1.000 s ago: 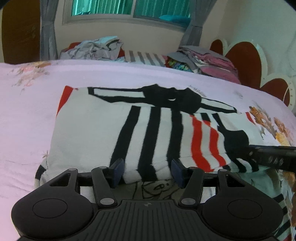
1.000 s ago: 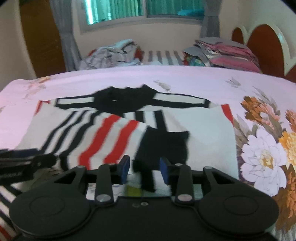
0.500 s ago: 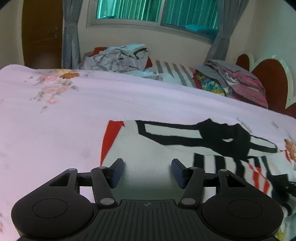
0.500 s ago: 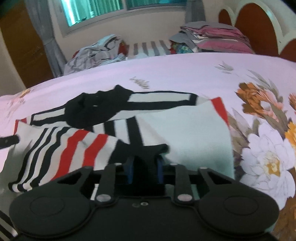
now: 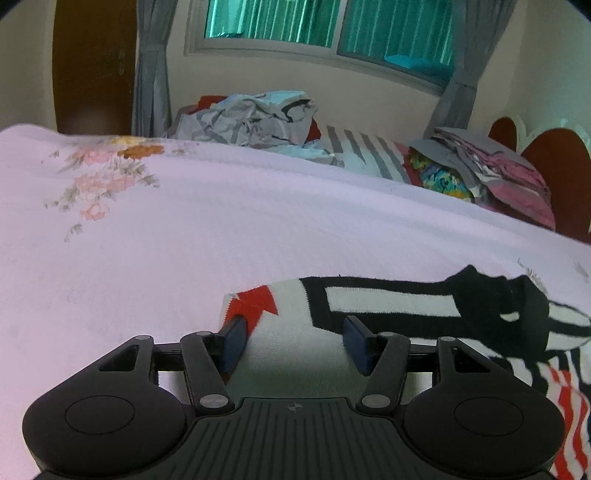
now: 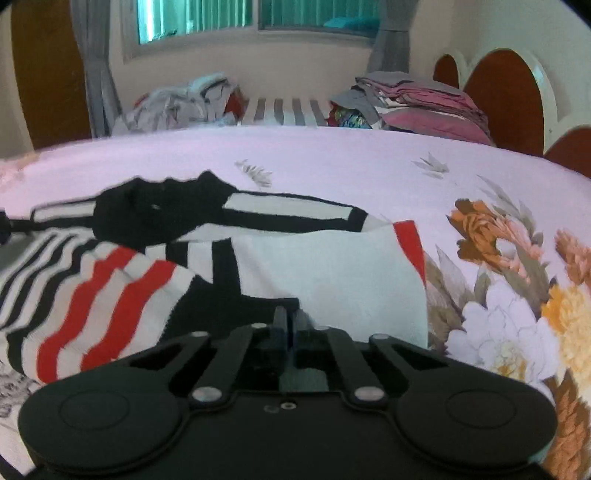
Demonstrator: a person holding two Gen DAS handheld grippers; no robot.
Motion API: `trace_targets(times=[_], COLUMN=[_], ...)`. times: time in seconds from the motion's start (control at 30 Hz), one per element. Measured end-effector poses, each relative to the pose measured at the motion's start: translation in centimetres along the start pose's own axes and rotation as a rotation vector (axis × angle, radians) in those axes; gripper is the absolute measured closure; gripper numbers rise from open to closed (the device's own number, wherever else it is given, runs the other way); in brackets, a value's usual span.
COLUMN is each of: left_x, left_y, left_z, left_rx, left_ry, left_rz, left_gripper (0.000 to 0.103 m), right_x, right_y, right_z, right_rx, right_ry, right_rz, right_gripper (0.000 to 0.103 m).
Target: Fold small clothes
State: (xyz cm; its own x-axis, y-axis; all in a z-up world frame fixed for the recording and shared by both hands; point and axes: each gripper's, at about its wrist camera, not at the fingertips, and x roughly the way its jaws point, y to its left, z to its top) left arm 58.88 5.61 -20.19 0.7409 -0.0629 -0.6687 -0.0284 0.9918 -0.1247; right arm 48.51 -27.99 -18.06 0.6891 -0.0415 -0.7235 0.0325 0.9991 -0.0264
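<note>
Both tongs at sweater (image 6: 332,280); right (image 6: 287,325) seemingly pinching.

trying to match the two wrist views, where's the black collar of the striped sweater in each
Left wrist: black collar at right, mid-height, beyond the open left gripper.
Right wrist: black collar at left of centre, above the red stripes.
Shared landmark: folded pink pile by the headboard.

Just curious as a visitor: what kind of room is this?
Most likely a bedroom: a floral bedsheet covers a bed with a scalloped headboard, and folded clothes sit below a curtained window.
</note>
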Motion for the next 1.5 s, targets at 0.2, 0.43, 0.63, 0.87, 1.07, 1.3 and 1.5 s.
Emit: trace_targets(times=[0.2, 0.43, 0.63, 0.87, 1.07, 1.3, 1.5], left_x=[-4.0, -7.6, -7.7, -10.0, -12.8, -14.3, -14.7], left_y=[-1.8, -5.8, -5.9, -6.2, -8.5, -10.2, -9.3], left_z=[-0.9, -4.6, -7.4, -7.7, -8.9, -11.3, -14.1], left_rx=[0.047, 0.1, 0.111, 0.093, 0.143, 0.179, 0.209], left_ry=[-0.035, -0.005, 0.038, 0.049, 0.039, 0.078, 0.124], left_rz=[-0.051, -0.14, -0.099, -0.075, -0.101, -0.101, -0.034], left_gripper=[0.044, 0.035, 0.034, 0.034, 0.034, 0.034, 0.034], right_x=[-3.2, -2.8, -1.4, -4.2, -6.6, -7.8, -7.8], right_y=[0.4, 5.1, 5.1, 4.5, 5.6, 7.0, 6.3], right_z=[1.3, 0.5, -0.9, -2.2, -4.6, -6.6, -8.4], right_rx=[0.05, -0.011, -0.082, -0.066, -0.075, -0.133, -0.204], right_ry=[-0.104, -0.039, 0.015, 0.012, 0.035, 0.059, 0.084], right_rz=[0.057, 0.187, 0.121, 0.149, 0.231, 0.268, 0.234], right_gripper=[0.087, 0.087, 0.085, 0.081, 0.08, 0.078, 0.077])
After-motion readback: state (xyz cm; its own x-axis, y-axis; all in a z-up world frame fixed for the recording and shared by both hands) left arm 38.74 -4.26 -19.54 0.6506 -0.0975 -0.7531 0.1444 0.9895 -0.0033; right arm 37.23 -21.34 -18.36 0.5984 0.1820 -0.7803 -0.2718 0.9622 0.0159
